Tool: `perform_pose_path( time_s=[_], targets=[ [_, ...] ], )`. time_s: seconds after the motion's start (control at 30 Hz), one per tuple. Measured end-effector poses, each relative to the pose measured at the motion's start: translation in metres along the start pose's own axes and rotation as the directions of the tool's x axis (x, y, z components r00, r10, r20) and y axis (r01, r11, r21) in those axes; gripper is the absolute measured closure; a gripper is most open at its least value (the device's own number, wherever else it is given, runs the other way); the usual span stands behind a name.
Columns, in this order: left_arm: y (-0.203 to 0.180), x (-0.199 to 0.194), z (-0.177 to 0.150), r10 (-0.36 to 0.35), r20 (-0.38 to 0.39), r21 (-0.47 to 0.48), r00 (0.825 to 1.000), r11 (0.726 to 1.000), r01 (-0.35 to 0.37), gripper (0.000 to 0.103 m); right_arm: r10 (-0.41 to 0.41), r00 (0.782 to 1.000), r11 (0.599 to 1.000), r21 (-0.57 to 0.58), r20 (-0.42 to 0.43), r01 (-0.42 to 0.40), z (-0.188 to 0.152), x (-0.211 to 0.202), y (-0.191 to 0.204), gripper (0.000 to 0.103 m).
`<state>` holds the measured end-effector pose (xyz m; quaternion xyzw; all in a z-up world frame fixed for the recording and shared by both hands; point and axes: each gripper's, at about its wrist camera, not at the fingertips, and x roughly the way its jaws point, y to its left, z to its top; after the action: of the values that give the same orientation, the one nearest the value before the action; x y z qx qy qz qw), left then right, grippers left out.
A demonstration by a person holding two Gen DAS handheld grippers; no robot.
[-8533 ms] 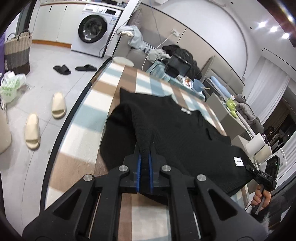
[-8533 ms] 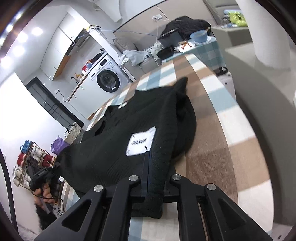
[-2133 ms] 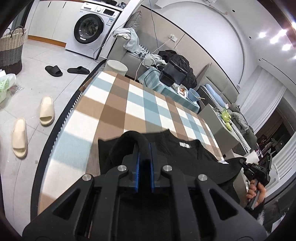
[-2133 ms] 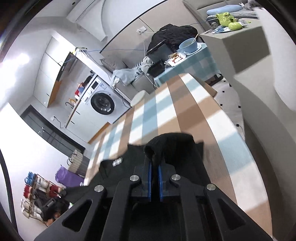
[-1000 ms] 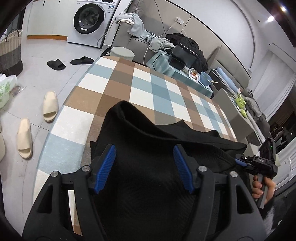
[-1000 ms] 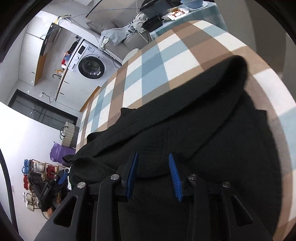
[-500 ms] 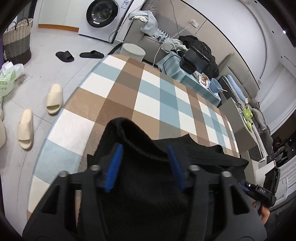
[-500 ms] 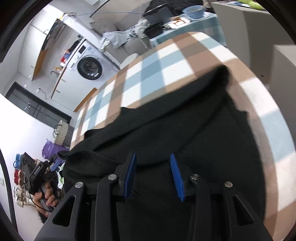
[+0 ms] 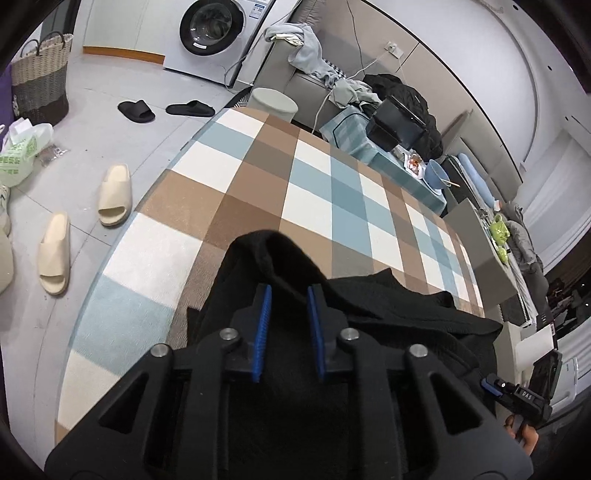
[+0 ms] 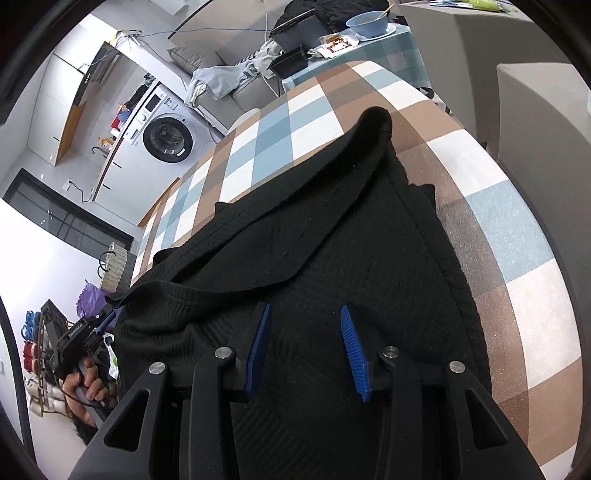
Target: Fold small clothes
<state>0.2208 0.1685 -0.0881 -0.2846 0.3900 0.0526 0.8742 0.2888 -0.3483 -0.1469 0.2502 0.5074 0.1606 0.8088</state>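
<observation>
Left wrist: closing jaws straddle the black sweater (image 9: 388,325); right jaws spread above it.

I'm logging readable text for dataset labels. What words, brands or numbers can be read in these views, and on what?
"DAS", apparently: small white letters on the black handheld right gripper seen in the left wrist view.
White washing machine: blue sticker, too small to read.
Green-printed plastic bag: print blurred, unreadable.
Black knitted garment: no label visible.

I can make out only "DAS" in small white letters on the black handheld gripper body (image 9: 526,397), right of the black knitted garment (image 9: 388,321); nothing else is legible.
</observation>
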Motion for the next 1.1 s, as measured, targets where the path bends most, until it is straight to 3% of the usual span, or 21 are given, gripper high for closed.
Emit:
perform_pose_path(
  time_s=[0.07, 0.27, 0.37, 0.47, 0.63, 0.8, 0.87, 0.97, 1.03, 1.07, 1.1],
  targets=[
    [0.001, 0.004, 0.003, -0.008, 0.002, 0.013, 1.0, 1.0, 0.008, 0.101, 0.001, 1.0, 1.0, -0.003, 0.001, -0.001, 0.0, -0.001, 0.001, 0.063],
    [0.014, -0.004, 0.024, -0.124, 0.033, -0.059, 0.992, 0.99, 0.125, 0.102, 0.008, 1.0, 1.0, 0.002, -0.009, -0.008, 0.006, 0.003, 0.001, 0.063],
    [0.03, -0.01, 0.043, -0.104, 0.083, -0.112, 0.991, 0.987, 0.113, 0.103, 0.026, 1.0, 1.0, 0.016, -0.006, -0.026, 0.015, 0.011, -0.001, 0.062],
    [0.047, -0.01, 0.055, -0.091, 0.086, -0.162, 0.992, 0.981, 0.104, 0.103, 0.058, 0.998, 0.997, 0.058, 0.012, -0.058, 0.027, 0.02, -0.007, 0.061],
    [0.05, -0.016, 0.05, -0.058, 0.075, -0.139, 0.995, 0.988, 0.068, 0.103, 0.111, 0.993, 0.982, 0.147, 0.051, -0.117, 0.05, 0.032, -0.014, 0.061],
    [0.041, -0.024, 0.036, -0.052, 0.063, -0.097, 0.997, 0.994, 0.058, 0.103, 0.143, 0.987, 0.975, 0.16, 0.078, -0.154, 0.081, 0.045, -0.006, 0.063],
    [0.034, -0.028, 0.03, -0.053, 0.061, -0.075, 0.997, 0.996, 0.057, 0.103, 0.188, 0.975, 0.963, 0.171, 0.121, -0.207, 0.094, 0.043, -0.003, 0.063],
    [0.024, -0.037, 0.026, -0.047, 0.065, -0.033, 0.997, 0.998, 0.05, 0.102, 0.308, 0.928, 0.922, 0.176, 0.208, -0.345, 0.113, 0.026, 0.003, 0.063],
    [0.019, -0.04, 0.025, -0.046, 0.067, -0.011, 0.997, 0.999, 0.047, 0.099, 0.312, 0.908, 0.92, 0.149, 0.279, -0.362, 0.121, 0.01, 0.006, 0.062],
    [0.017, -0.041, 0.024, -0.047, 0.063, -0.006, 0.997, 0.999, 0.047, 0.095, 0.291, 0.906, 0.927, 0.144, 0.308, -0.347, 0.123, 0.003, 0.006, 0.061],
    [0.014, -0.041, 0.024, -0.046, 0.057, -0.001, 0.997, 0.999, 0.046, 0.085, 0.265, 0.913, 0.934, 0.152, 0.309, -0.323, 0.125, 0.001, 0.005, 0.061]
  ],
)
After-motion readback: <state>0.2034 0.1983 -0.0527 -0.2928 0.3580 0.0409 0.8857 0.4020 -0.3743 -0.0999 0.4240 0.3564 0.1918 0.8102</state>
